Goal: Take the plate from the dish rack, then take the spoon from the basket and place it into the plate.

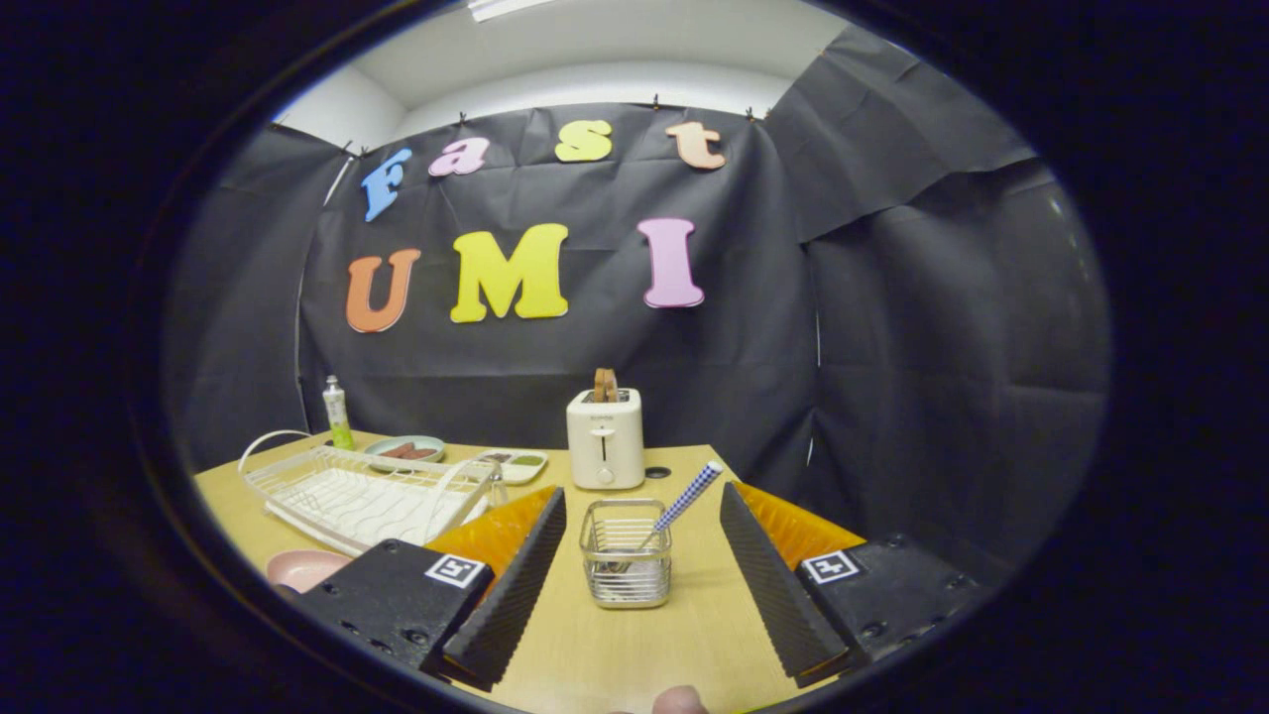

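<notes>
Gripper view: tongs (634, 580) are wide open w/ nothing held, both ribbed fingers (511, 590) spread either side of the basket (626, 553), which stands on the desk (644, 645) just ahead, roughly centred in the gap. No finger touches it.

Spoon (684, 506) is in the basket, bowl end down, blue-checked handle leaning up & out toward the right finger. Not yet picked.

Dish rack (367, 491), white wire, sits to the left beyond the left finger. Its slots look empty, no plate standing in it as far as I can tell. A pink plate (305, 568) lies flat on the desk near the rack's front corner, partly hidden behind the left finger's black body. So step 1 (plate out of rack) looks done, judging by that.

Left to do: close on the spoon handle, lift it clear of the basket, carry it left over to the plate, drop it in. Approx halfway thru, maybe a bit less. The tongs seem lined up for the spoon grab, though the handle is off to the right of the gap's middle, so a small shift may be needed.

Other stuff, not part of the job: toaster (605, 436) w/ bread beyond the basket, a bottle (337, 412) & two small dishes at the desk's far side. A fingertip shows at the near edge below the tongs.
</notes>
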A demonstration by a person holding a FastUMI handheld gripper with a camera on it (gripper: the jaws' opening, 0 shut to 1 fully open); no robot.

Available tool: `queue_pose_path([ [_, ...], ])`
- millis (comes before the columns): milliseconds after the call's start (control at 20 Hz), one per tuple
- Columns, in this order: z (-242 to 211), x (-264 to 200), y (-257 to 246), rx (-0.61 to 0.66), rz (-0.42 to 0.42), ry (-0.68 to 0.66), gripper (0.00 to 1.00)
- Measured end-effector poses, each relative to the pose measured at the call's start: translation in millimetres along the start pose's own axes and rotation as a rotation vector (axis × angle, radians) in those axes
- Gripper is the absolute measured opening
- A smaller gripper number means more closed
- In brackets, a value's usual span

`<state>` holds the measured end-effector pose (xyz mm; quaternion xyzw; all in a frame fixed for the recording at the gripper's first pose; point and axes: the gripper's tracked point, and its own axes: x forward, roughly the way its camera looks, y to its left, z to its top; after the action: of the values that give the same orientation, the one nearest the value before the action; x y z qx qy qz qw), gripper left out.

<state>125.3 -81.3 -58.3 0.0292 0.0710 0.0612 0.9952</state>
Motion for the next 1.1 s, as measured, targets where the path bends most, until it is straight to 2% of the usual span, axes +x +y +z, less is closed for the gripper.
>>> queue_pose_path([
  [300,-20,58,-19,0.065,0.05,0.099,1.0],
  [600,-27,85,-6,0.139,0.116,0.148,0.8],
  [800,-23,86,2,0.121,0.12,0.155,0.59],
  [1050,-16,75,10,0.121,0.115,0.161,0.25],
  [1100,-16,78,15,0.133,0.121,0.165,0.23],
])
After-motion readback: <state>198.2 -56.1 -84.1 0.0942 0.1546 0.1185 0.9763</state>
